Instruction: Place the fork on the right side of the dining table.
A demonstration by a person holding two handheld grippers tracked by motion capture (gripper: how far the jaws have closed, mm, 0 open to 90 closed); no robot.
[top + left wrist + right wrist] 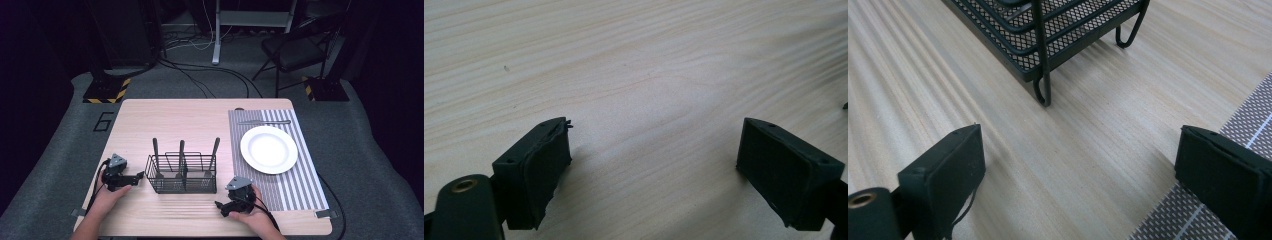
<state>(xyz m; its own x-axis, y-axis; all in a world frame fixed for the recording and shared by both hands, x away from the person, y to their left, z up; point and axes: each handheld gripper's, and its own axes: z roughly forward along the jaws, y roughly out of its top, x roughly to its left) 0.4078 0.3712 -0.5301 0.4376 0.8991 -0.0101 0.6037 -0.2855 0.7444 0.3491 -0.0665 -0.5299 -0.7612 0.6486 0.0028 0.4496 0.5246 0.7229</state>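
A black wire caddy (181,173) stands in the middle of the wooden table (200,120) with three utensil handles sticking up from it. My left gripper (136,177) rests on the table just left of the caddy, jaws wide apart over bare wood (654,145). Near the front edge, right of the caddy, my right gripper (221,207) is also open with nothing between its jaws (1078,170). The caddy's corner leg (1043,90) lies just ahead of it. A white plate (269,149) sits on a striped placemat (295,185), with a knife (264,122) above it.
The placemat's edge (1243,125) lies right beside my right gripper's jaw. Beyond the table are a folding chair (295,50), cables on the grey floor and a stand base with hazard stripes (106,90).
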